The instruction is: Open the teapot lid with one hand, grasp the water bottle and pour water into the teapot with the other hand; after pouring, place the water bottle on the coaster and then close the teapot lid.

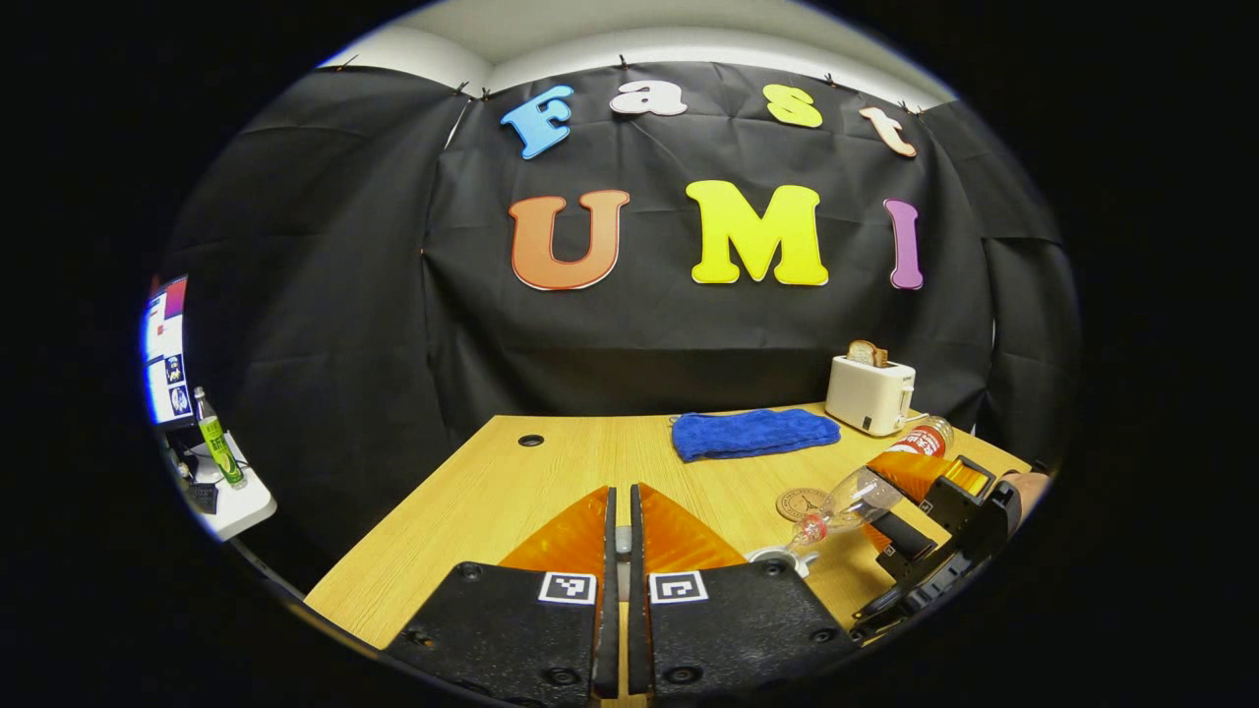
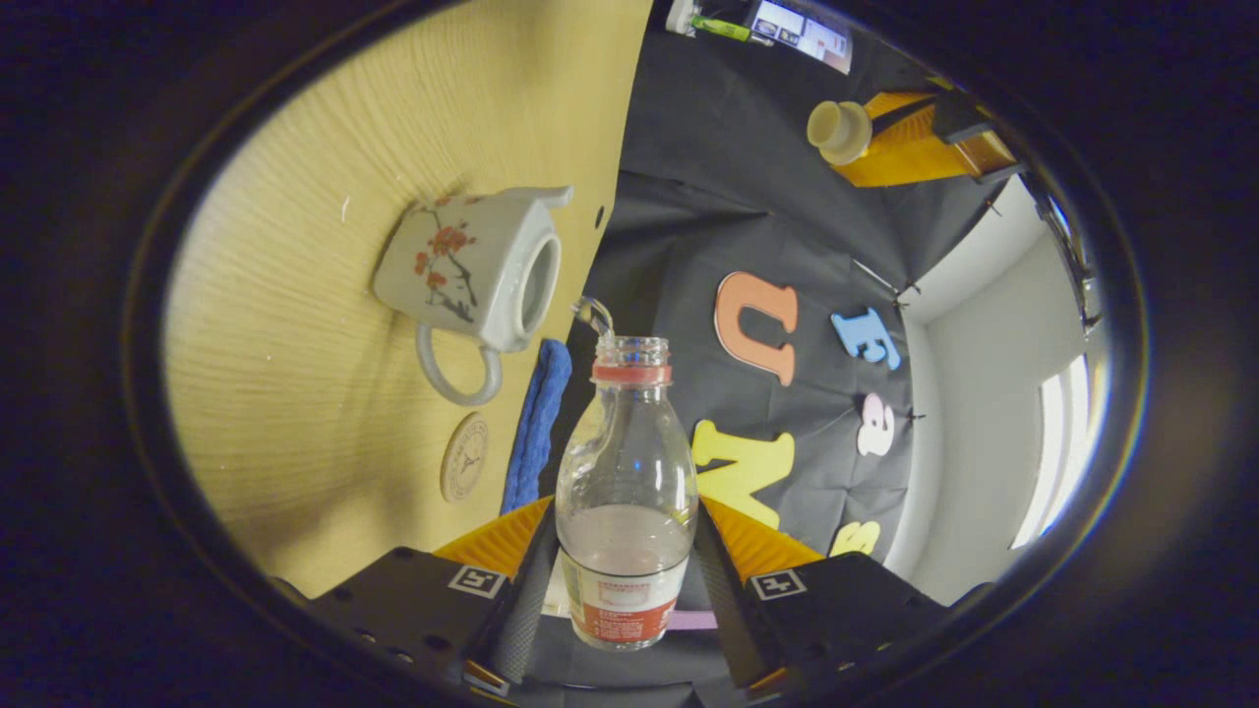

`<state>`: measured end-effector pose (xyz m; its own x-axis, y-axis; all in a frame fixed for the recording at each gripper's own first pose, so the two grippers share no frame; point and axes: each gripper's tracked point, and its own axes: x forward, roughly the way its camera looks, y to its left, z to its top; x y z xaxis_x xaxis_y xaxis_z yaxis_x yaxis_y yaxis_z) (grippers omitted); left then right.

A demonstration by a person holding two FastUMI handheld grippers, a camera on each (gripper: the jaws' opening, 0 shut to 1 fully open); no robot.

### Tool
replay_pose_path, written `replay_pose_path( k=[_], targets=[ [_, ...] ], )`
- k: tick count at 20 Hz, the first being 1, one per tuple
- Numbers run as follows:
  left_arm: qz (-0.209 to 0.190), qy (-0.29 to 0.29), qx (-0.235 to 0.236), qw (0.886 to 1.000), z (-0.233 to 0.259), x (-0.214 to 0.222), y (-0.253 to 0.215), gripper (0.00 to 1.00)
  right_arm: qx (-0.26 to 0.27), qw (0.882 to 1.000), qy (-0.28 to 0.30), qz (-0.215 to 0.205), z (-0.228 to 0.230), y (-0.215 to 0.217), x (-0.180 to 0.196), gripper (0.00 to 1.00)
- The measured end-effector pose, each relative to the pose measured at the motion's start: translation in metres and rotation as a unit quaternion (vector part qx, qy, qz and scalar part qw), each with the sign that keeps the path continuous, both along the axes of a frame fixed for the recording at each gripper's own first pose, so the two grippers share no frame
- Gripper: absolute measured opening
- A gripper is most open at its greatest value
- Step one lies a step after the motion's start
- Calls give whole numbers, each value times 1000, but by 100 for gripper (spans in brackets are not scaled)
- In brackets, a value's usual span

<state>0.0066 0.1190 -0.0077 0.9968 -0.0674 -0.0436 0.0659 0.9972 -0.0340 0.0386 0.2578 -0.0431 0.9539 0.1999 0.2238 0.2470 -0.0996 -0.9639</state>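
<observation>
clear plastic: the water bottle (image 2: 627, 492) sits clamped between the right tool (image 2: 627, 580) fingers, tipped so its long axis and mouth aim at the open teapot (image 2: 472, 270) on the table (image 2: 295, 197). beyond, the left tool (image 2: 846, 133) seems to pinch the lid (image 2: 839, 130) aloft.

A staged recording booth is showing here: black cloth (image 1: 325, 324) is draping the walls behind a wooden table (image 1: 472, 511), with a monitor (image 1: 165, 349) glowing beside it.
</observation>
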Motion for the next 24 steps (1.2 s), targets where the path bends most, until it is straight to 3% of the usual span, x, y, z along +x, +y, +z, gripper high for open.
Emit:
replay_pose_path(
  k=[24],
  targets=[
    [-14, 1, 8, 1000, 0, -2, -8, 6, -121, 990, -72, 5, 29, 16, -7, 74]
  ],
)
